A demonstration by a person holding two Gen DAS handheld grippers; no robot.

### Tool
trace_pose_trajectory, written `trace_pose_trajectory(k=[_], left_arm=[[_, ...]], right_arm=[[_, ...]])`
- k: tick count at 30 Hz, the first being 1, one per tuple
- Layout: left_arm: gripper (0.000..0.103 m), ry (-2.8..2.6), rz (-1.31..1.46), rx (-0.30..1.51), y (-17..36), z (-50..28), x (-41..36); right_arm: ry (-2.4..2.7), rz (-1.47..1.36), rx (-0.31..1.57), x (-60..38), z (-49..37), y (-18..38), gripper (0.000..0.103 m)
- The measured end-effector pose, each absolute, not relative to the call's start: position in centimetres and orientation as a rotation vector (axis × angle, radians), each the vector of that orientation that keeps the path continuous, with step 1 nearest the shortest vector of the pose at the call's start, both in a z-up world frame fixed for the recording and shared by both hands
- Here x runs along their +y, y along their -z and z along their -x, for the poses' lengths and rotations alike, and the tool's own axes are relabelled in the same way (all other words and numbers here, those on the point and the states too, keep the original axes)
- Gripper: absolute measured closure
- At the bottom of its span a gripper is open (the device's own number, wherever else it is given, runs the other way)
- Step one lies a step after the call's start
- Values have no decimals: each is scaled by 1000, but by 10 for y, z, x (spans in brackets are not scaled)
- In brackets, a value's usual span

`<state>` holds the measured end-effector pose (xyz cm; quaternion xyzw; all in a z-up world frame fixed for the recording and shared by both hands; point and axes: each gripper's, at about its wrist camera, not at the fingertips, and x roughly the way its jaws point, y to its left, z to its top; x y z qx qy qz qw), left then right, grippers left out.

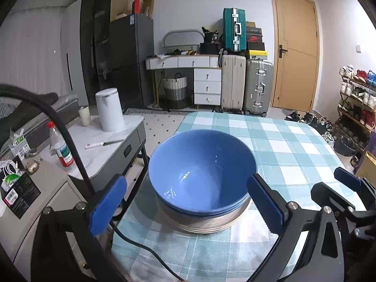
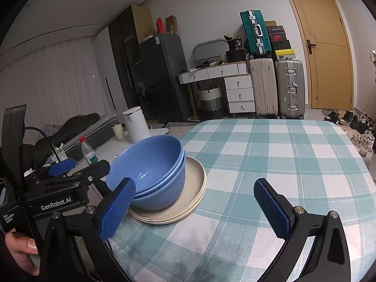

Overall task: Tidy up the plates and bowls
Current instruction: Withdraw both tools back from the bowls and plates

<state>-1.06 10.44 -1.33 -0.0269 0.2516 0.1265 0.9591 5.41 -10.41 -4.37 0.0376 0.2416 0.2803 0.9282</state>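
A stack of blue bowls (image 1: 202, 171) (image 2: 150, 174) sits nested on a stack of beige plates (image 1: 206, 223) (image 2: 195, 185), near the left edge of the checked tablecloth (image 1: 293, 145) (image 2: 270, 155). My left gripper (image 1: 188, 205) is open, close in front of the stack; its blue pads frame the bowls without gripping them. In the right wrist view the left gripper (image 2: 82, 166) lies just left of the bowls. My right gripper (image 2: 195, 209) is open and holds nothing, to the right of the stack over the cloth. A hand (image 2: 21, 246) holds the left gripper's handle.
Left of the table stands a grey side table (image 1: 122, 150) with a white canister (image 1: 109, 109), a cup (image 1: 84, 115) and a red-capped bottle (image 1: 61, 148). A black cable (image 1: 141, 242) crosses the near table corner. Suitcases (image 1: 246, 84), a door and a shoe rack (image 1: 357, 103) are far behind.
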Motion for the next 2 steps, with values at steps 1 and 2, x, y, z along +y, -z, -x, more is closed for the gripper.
trace_pose_trajectory(k=[1,2], left_arm=[[0,-252,50,508,13,11,102],[0,-245,50,504,12,12,101]], right_arm=[[-576,-79,498,-104,-54,44,1],[-577,-80,498,-104,-54,44,1]])
